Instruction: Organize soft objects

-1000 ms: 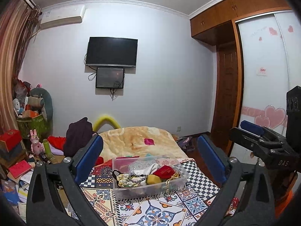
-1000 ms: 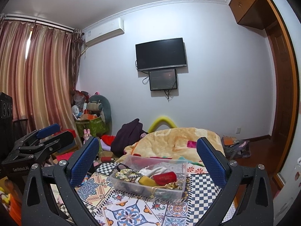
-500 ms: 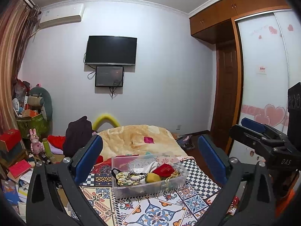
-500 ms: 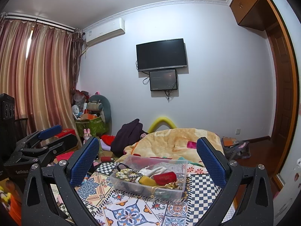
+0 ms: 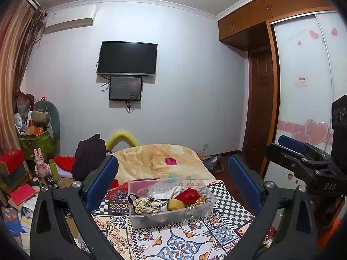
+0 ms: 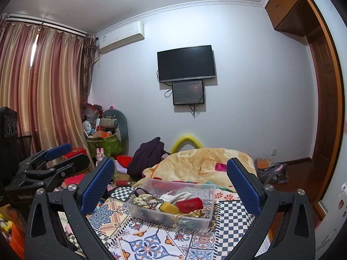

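A clear plastic box (image 5: 138,215) sits on the patterned bed cover (image 5: 180,240). It holds a white sock (image 5: 173,191), a red pouch (image 5: 188,195), a yellow soft piece (image 5: 175,204), a patterned cloth with beads (image 5: 147,203) and a gold chain. The box also shows in the right wrist view (image 6: 141,211). My left gripper (image 5: 173,184) is open and empty, held back from the box. My right gripper (image 6: 170,184) is open and empty, also short of the box. Each gripper shows at the edge of the other's view.
A beige blanket (image 5: 156,158) with a pink item (image 5: 171,161) lies behind the box. A dark garment (image 5: 89,158) and clutter with a toy rabbit (image 5: 40,162) stand at the left. A wardrobe (image 5: 303,86) and door are at the right.
Both views have drifted only slightly; the box sits a touch higher in the left wrist view. Both grippers stay open and empty.
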A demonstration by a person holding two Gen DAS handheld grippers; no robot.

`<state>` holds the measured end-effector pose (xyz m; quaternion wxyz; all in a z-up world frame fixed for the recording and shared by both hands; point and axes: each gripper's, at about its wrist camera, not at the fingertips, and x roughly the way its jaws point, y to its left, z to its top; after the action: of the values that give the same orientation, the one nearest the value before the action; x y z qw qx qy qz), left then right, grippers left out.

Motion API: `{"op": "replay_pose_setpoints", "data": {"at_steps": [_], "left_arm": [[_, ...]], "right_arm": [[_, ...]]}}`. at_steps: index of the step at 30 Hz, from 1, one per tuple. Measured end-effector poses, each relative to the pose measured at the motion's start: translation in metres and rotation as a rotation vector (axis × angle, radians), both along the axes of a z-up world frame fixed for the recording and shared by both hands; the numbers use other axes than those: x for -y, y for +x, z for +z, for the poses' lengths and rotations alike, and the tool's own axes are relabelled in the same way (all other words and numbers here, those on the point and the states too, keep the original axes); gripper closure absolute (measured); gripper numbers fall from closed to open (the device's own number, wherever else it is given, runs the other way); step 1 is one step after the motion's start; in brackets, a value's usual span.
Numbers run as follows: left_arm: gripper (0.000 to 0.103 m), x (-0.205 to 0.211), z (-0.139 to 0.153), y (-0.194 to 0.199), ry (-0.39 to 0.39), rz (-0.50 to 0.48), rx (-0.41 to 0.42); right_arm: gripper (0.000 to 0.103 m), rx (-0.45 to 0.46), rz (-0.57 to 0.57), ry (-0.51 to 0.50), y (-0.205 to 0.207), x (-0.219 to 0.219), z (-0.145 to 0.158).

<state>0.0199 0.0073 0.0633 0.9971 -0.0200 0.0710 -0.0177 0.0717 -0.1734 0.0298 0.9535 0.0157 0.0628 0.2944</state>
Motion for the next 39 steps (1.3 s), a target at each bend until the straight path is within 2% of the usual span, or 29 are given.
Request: {"op": "replay_pose_setpoints", "data": {"at_steps": [29, 39], "left_arm": [[0.0, -0.0055, -0.0003, 0.0026, -0.013, 0.02, -0.01], [0.0, -0.0029, -0.0026, -0.0007, 0.004, -0.001, -0.004]], "right_arm": [[0.0, 0.0, 0.005, -0.013, 0.0019, 0.0053, -0.0002], [0.0, -0.003, 0.007, -0.022, 0.0045, 0.0053, -0.0015]]}}
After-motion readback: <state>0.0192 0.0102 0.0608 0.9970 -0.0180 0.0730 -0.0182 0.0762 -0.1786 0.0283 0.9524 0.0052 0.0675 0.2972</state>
